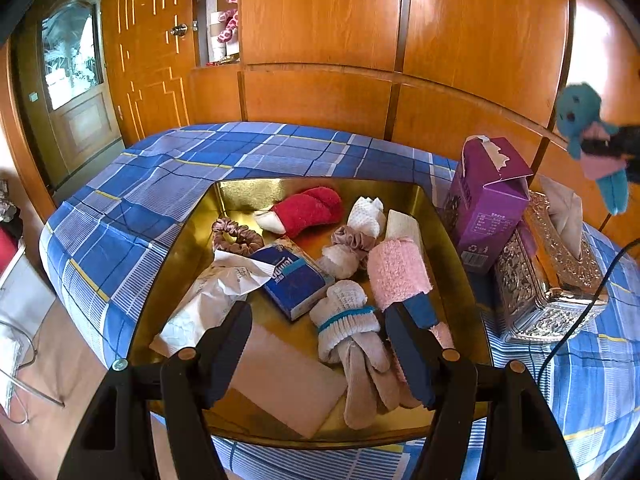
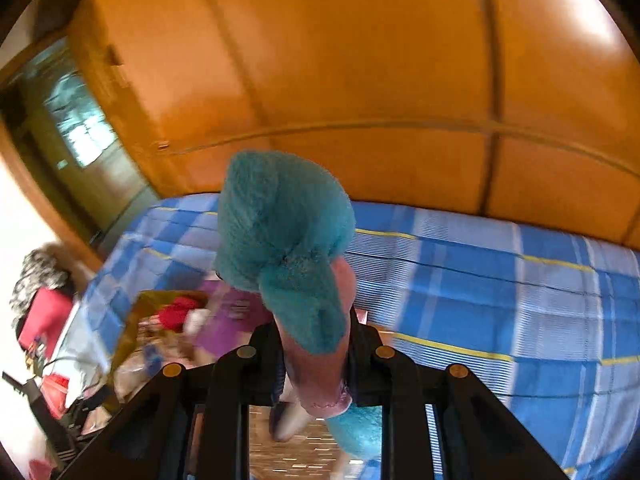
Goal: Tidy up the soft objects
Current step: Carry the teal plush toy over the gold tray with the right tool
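Right claw (image 2: pixel 314 344) pinching teal plush toy (image 2: pixel 284 240) mid-air, right of and above gold tray (image 1: pixel 456 264); pinch sitting low on body, so heavy head risking swinging, slipping onto bed (image 2: pixel 480 280). Left claw (image 1: pixel 320 344) hanging spread over tray, risking snagging bundled socks (image 1: pixel 352 332)

A big bed (image 1: pixel 168 184) with a blue checked sheet holds the things. A shiny gold tray (image 1: pixel 184 248) sits on it, full of soft things. Just beside the tray stand a purple box (image 1: pixel 488 208) and a silver tissue box (image 1: pixel 548 280), touching each other.
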### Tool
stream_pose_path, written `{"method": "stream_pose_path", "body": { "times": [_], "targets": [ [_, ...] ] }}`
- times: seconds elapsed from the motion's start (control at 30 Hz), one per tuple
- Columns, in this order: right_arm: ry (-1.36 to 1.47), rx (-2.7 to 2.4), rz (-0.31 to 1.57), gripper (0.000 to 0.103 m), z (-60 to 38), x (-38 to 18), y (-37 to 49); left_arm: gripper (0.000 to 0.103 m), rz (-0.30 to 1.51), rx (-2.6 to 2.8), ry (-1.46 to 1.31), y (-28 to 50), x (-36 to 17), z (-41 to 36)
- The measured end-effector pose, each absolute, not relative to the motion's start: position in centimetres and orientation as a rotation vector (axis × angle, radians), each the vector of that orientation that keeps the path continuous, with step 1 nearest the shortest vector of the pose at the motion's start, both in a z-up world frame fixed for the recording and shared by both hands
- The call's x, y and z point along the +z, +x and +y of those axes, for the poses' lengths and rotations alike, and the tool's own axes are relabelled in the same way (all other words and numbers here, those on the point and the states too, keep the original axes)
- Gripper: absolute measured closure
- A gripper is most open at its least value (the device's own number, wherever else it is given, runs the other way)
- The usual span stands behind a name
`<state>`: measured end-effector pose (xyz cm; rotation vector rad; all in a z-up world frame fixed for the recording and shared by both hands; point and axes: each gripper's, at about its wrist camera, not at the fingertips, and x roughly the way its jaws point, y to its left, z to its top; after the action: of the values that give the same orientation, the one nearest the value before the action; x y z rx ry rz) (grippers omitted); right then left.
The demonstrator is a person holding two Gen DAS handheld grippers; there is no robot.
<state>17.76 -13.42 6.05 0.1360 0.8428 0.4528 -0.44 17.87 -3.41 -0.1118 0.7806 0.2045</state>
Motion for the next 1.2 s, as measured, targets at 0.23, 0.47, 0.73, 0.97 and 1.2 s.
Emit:
{"method": "stream_pose_path", "body": {
  "times": [0.23,0.47,0.73,0.97,1.2],
  "targets": [
    [0.072,0.634,0.840,0.081,-7.1,6.4,14.7,0.033,0.778,0.217,-0.112,-0.8,-3.3,18.5],
    [-0.003,0.782,0.921,0.081,-0.9,2.8,11.4,0.033,0.761,0.301,-0.141,-1.8,-2.6,21.5],
    [-0.142,0.846,1.041,0.081,6.9,-4.8,7.8,0.033,0.719,0.463,-0.212,-3.7,-1.7,26.8],
    [-0.302,0.771,1.012,0.081,11.0,-8.5,6.9,0.029,0.701,0.438,-0.212,-3.9,-1.4,26.3],
    [-0.305,0.678,1.013,0.079,10.3,-9.3,8.8,0.029,0.713,0.404,-0.203,-3.7,-1.7,25.1]
  ]
}}
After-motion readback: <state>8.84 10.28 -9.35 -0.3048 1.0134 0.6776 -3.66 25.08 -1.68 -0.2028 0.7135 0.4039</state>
